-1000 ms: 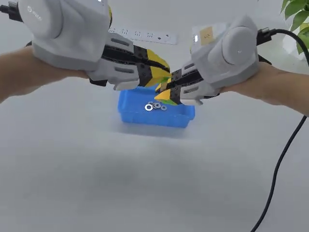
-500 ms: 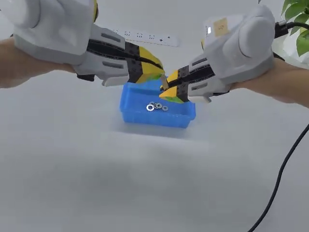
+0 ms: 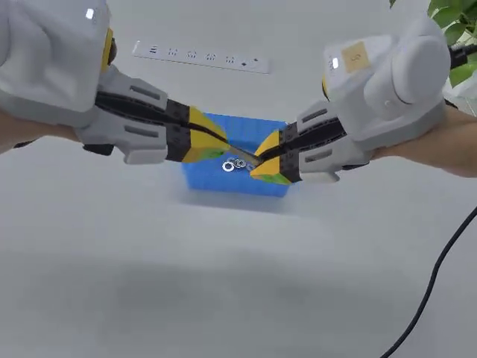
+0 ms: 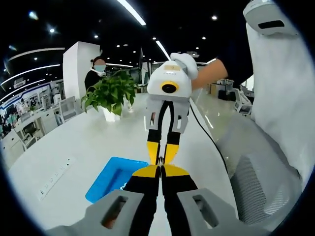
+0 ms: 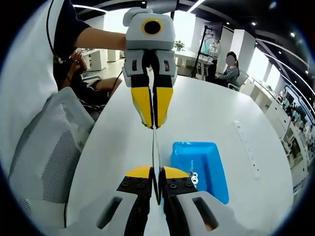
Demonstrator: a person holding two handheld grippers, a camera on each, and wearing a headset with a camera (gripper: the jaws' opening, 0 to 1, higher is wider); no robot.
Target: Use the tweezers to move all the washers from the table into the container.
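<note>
Just above the blue container [image 3: 231, 181] the two tools meet almost tip to tip. The left tool [image 3: 220, 139] comes in from the container's left side, its yellow jaws pressed together on one end of the tweezers [image 5: 155, 147]. The right tool [image 3: 258, 159] comes in from the container's right side with its jaws likewise closed on the other end, and the thin metal strip bridges the short gap between them. The washers [image 3: 235, 165] lie in a small cluster inside the container, near its front wall and just under the tweezers. Beyond the container a white power strip [image 3: 197, 57] lies on the desk [image 3: 223, 283], well apart from it. A black cable [image 3: 440, 268] trails across the desk to the container's right.
</note>
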